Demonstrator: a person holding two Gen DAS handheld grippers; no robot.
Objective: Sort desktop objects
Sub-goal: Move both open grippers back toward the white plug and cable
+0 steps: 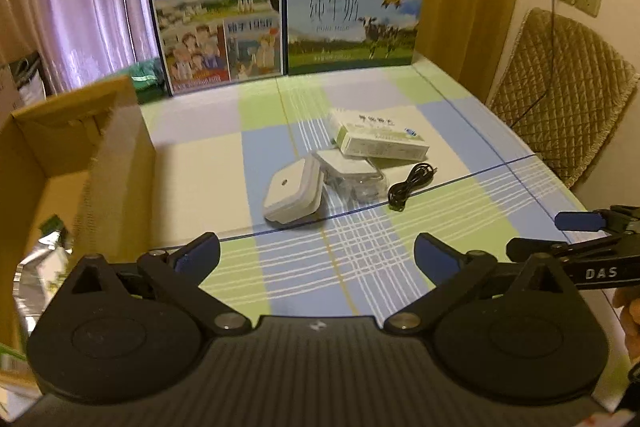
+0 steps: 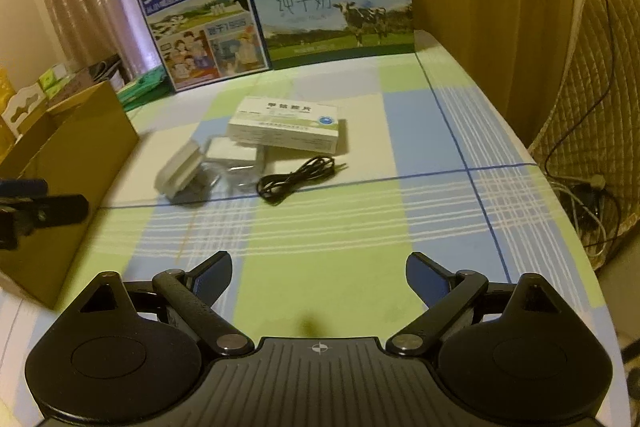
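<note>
On the checked counter (image 2: 360, 227), both tongs, left (image 1: 318, 251) and right (image 2: 319, 269), gape empty. Reach ahead, pinch the black cable (image 2: 298, 177) mid-bundle.

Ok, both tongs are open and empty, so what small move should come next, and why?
Probably ease the right tongs forward toward the black cable. It lies nearest them, loose on the tablecloth and apart from the medicine box. The left tongs sit nearer the cardboard box, which already holds a foil pack.
</note>
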